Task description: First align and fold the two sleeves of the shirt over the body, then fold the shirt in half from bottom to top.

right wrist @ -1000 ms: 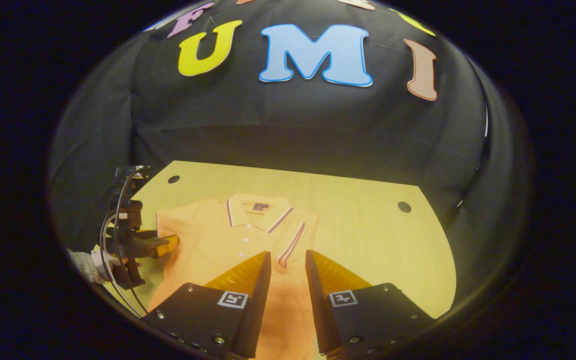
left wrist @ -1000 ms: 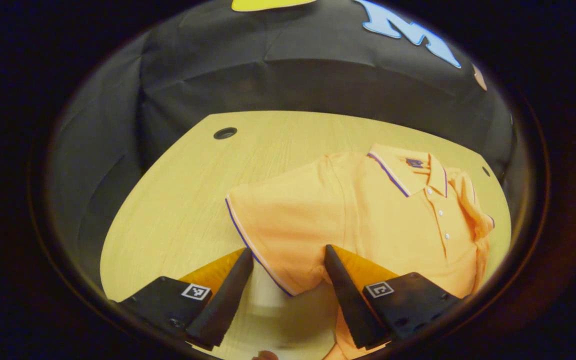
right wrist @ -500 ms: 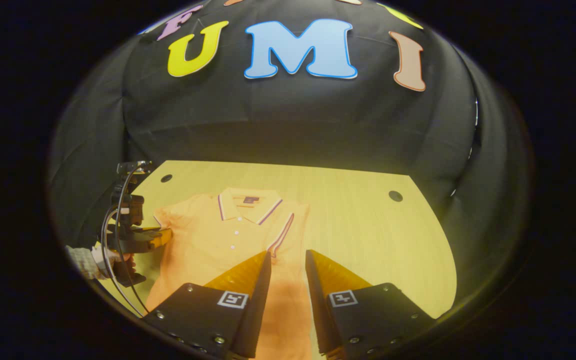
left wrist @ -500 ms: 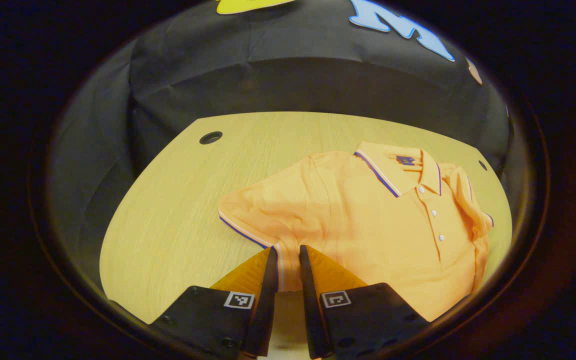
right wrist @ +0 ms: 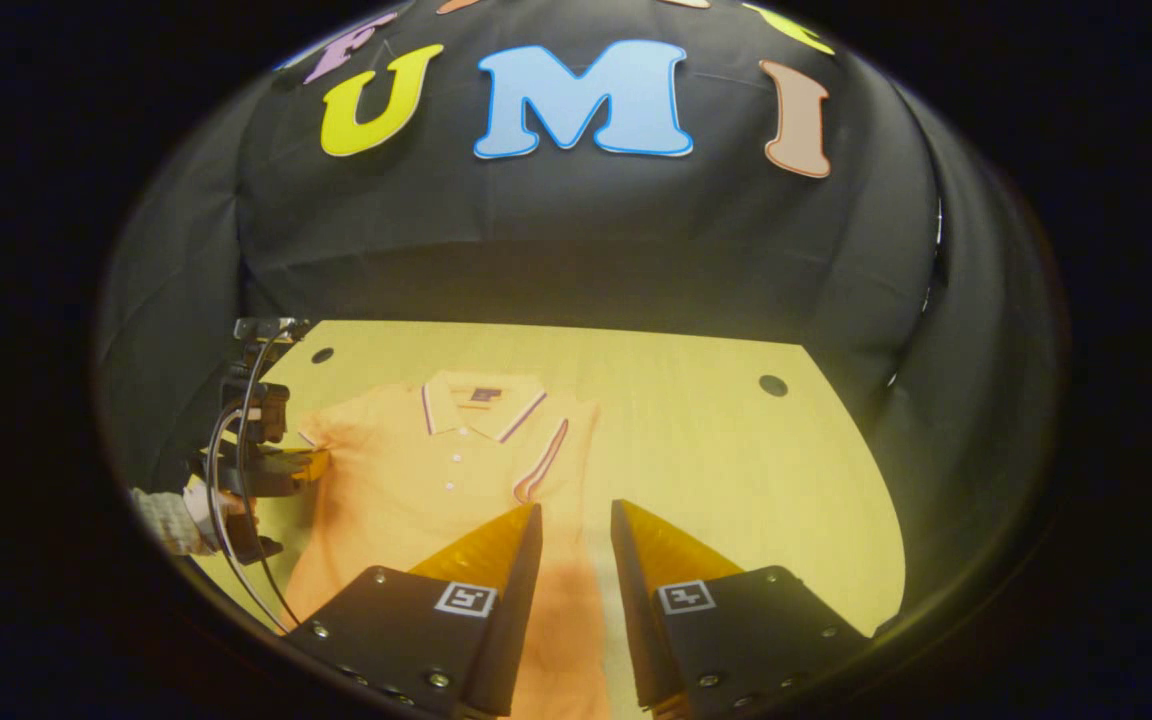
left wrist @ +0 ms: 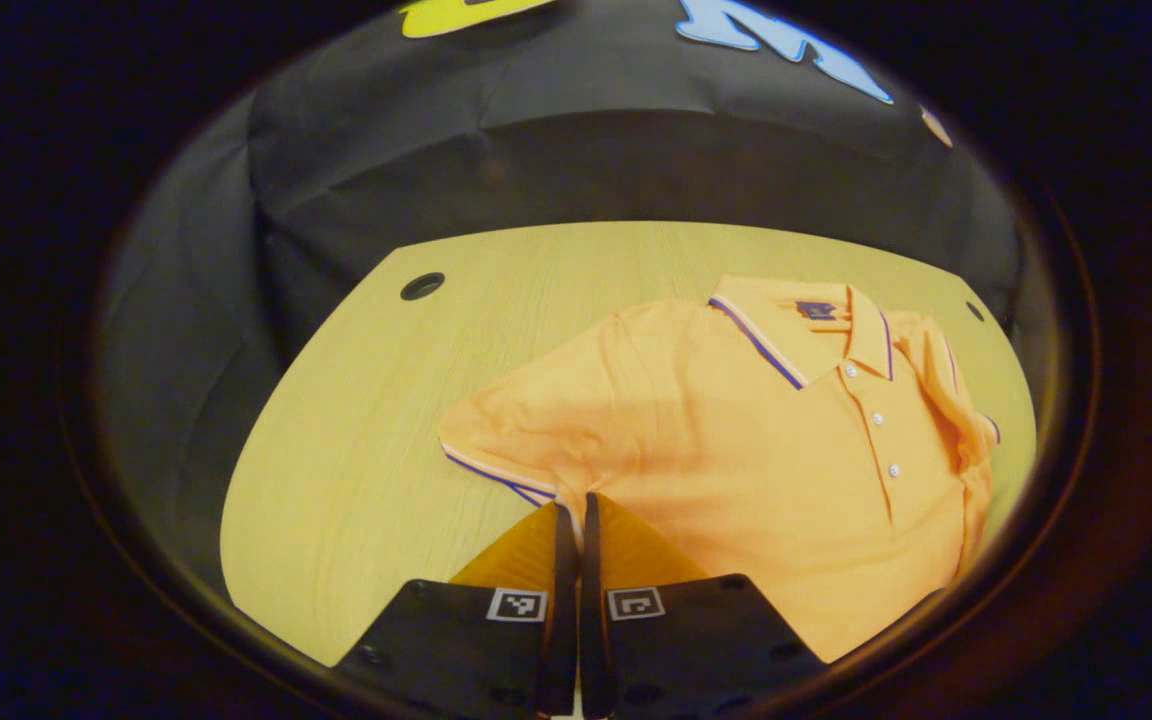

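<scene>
Orange polo shirt (left wrist: 736, 440): lies face up on the wooden table (left wrist: 356, 450), collar toward the booth wall, hem toward me.

Left sleeve (left wrist: 516, 430): spread outward on the table, striped cuff at its outer end, not yet over the body.

Right sleeve (right wrist: 551, 455): I see it already laid inward on the body, striped cuff running beside the button placket.

Left gripper (left wrist: 569, 520): fingers clenched together with the left sleeve's cuff edge pinched between the tips, as far as I can judge; the right gripper view shows it (right wrist: 321, 462) at that same sleeve, held by a hand (right wrist: 211, 505).

Right gripper (right wrist: 574, 515): fingers parted, holding nothing, above the shirt's right side.

Key relation: the shirt's body lies to the right of my left fingers, long axis running away from me, so I judge the cuff must travel rightward across that axis.

Risk: cuff slipping out mid-fold.
</scene>
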Demonstrator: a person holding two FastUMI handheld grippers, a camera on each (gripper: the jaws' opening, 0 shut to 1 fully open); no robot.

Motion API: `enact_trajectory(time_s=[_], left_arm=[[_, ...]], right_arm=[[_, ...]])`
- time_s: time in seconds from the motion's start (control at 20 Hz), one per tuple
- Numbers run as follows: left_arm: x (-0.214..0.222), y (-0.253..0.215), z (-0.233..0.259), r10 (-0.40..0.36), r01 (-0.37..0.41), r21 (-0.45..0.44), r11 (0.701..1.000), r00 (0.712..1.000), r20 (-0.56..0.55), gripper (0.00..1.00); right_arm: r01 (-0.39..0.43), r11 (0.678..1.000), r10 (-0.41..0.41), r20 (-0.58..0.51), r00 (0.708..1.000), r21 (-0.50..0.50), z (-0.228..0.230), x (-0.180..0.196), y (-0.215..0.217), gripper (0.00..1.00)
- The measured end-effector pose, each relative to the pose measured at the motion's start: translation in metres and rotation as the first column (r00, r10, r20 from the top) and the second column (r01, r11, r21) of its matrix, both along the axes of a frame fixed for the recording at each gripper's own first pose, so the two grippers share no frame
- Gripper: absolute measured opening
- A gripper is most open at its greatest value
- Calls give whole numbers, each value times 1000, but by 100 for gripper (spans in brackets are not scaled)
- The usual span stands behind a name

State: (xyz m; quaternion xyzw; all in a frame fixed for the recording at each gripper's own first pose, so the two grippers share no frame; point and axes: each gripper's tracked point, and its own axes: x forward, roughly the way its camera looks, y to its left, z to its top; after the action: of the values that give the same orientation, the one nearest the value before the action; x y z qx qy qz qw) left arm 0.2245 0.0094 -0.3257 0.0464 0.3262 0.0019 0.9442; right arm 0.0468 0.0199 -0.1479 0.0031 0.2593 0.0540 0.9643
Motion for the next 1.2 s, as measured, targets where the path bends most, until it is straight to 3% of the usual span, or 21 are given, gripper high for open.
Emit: enact_trajectory(time_s=[0.2, 0.6, 0.95, 1.15, 1.2], left_arm=[[11, -26, 33, -100, 96, 62, 993, 993, 70, 8], [12, -129, 60, -319, 307, 111, 945, 941, 112, 8], [5, -167, 41, -361, 356, 81, 931, 930, 64, 8], [-1, -171, 38, -373, 372, 35, 928, 926, 54, 14], [-3, -173, 38, -378, 377, 20, 926, 925, 49, 21]], right_arm=[[7, 1000, -7, -8, 1000, 9, 0, -1, -2, 44], [19, 1000, -18, -18, 1000, 8, -2, -8, -6, 44], [65, 998, -64, -35, 997, 4, -9, -24, -24, 44], [82, 997, -82, -47, 996, 9, -15, -31, -31, 44], [84, 996, -83, -49, 995, 12, -16, -32, -30, 44]])
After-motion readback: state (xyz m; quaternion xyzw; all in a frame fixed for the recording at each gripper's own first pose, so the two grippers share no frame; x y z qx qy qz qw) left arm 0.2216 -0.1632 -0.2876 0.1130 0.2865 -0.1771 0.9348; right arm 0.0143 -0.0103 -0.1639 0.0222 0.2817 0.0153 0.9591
